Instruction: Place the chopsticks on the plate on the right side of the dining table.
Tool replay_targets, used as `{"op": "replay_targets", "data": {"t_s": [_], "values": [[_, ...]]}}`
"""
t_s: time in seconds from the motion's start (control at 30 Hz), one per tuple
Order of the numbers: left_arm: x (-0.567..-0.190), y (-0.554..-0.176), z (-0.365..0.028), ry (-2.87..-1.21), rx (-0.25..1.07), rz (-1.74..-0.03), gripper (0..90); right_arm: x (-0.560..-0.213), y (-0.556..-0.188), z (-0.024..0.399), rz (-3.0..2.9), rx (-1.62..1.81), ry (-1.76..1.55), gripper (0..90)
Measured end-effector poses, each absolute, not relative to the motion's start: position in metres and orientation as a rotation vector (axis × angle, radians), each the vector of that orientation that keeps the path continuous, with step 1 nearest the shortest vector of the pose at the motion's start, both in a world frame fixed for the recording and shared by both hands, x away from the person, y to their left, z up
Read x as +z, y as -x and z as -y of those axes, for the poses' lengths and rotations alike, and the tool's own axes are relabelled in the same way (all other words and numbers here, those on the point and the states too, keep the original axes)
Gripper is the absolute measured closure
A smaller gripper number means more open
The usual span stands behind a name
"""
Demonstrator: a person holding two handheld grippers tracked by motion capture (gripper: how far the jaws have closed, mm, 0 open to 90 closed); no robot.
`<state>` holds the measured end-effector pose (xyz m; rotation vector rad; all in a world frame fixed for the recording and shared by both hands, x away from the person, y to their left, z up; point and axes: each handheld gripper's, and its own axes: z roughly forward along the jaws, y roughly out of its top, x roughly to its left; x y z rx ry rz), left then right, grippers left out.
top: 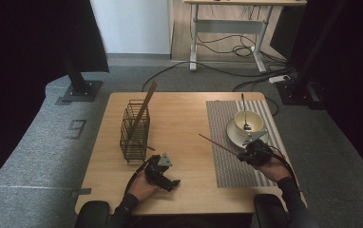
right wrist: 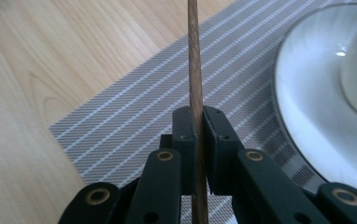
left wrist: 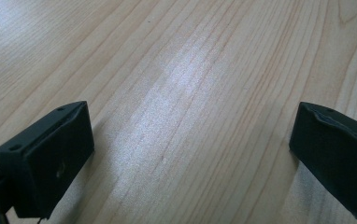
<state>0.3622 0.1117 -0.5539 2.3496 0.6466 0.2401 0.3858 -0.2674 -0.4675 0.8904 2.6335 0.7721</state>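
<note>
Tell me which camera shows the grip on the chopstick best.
The right gripper view: the chopstick stands clamped between the shut jaws of the right gripper. The high view shows the whole stick, small. The left gripper view shows bare table.

Soft overhead light fell on the table [top: 184, 118], a pale glare streaked its wood, dark curtains framed the high view, and close-ups blurred slightly.

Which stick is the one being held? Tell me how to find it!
Start at the striped placemat on the right side of the wooden table. At its near end, beside the white plate, the right gripper is shut on a thin brown chopstick. The other chopstick stands leaning in the wire basket; this one is lifted, pointing left.
</note>
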Motion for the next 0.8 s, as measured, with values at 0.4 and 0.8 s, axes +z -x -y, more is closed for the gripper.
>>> {"op": "replay_targets", "data": {"t_s": [0.4,0.8], "values": [[-0.554,-0.362,-0.112,-2.349,0.243,-0.649,0.0,-0.471,-0.397,0.285,-2.573,0.751,-1.010,83.2],[-0.554,-0.362,-0.112,-2.350,0.244,-0.649,0.0,-0.477,-0.410,0.304,-2.523,0.719,-1.107,83.2]]}}
